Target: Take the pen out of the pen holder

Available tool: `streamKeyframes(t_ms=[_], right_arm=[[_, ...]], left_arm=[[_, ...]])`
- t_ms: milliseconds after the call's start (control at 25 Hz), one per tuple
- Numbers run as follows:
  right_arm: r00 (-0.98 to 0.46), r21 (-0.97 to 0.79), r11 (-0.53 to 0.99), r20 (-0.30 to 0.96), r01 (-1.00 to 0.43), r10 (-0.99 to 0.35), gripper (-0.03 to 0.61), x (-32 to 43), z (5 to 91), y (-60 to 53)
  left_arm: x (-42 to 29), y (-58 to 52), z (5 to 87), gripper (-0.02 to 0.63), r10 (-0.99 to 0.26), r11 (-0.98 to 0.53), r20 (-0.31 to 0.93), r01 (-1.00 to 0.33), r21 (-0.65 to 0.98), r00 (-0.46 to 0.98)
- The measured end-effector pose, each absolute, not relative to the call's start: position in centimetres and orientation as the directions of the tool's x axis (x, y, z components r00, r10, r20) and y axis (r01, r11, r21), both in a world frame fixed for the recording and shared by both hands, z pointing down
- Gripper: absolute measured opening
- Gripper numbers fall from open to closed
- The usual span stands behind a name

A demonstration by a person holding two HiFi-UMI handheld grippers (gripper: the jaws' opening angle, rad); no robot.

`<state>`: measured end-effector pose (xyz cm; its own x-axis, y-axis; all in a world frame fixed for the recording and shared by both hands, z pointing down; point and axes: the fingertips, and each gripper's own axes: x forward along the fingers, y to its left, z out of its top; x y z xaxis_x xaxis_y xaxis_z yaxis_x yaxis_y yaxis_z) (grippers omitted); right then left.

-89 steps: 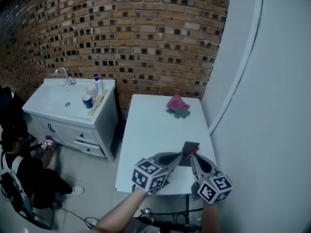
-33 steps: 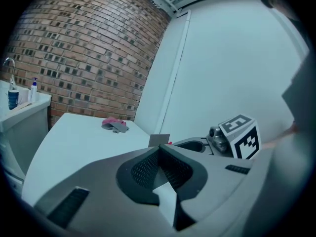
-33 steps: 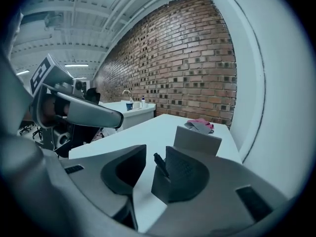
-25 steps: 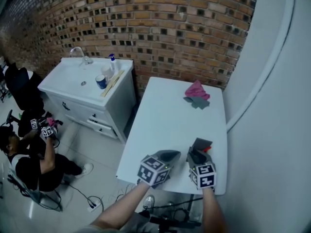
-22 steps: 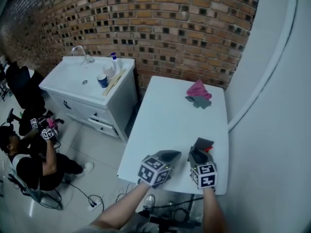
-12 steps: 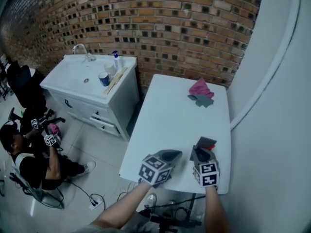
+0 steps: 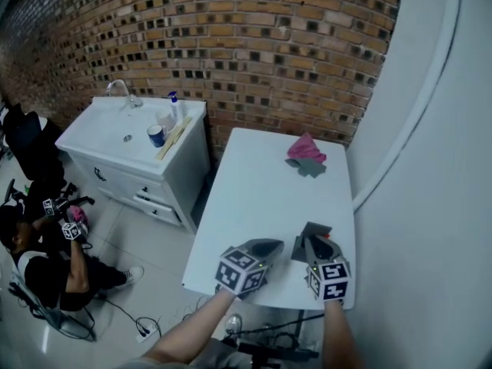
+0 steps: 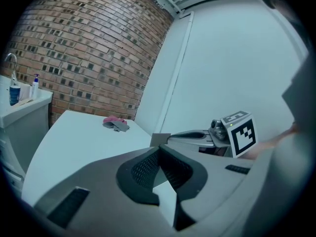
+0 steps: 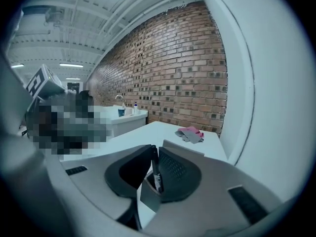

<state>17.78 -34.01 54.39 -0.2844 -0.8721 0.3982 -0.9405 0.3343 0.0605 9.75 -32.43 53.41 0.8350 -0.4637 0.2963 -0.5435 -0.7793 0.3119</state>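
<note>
My right gripper [image 9: 154,150] has just been closing its fingers [image 9: 175,171], and they clamp the black pen [image 9: 156,174]. The pen stands upright with its lower end in the grey pen holder [image 9: 148,197]. The left gripper [image 8: 158,149] has its fingers drawn narrow, apparently pinching the holder's wall, though that view is murky. Both sit at the lower right of the head view, on the white bench [image 7: 261,183]. A pink cloth [image 7: 304,148] lies higher up.
</note>
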Motion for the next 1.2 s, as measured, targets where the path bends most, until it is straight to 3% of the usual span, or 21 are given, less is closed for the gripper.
streamKeyframes(t_ms=[880, 1200], right_arm=[[-0.307, -0.019, 0.306, 0.052, -0.952, -0.95, 0.057, 18.8, 40.0, -29.9], [-0.337, -0.051, 0.337, -0.01, -0.94, -0.942, 0.057, 18.1, 38.0, -29.1]], left_arm=[[11.0, -32.2, 42.1, 0.0, -0.475, -0.853, 0.111, -0.488, 0.183, 0.873], [11.3, -31.9, 40.5, 0.0, -0.462, -0.865, 0.083, -0.47, 0.176, 0.883]])
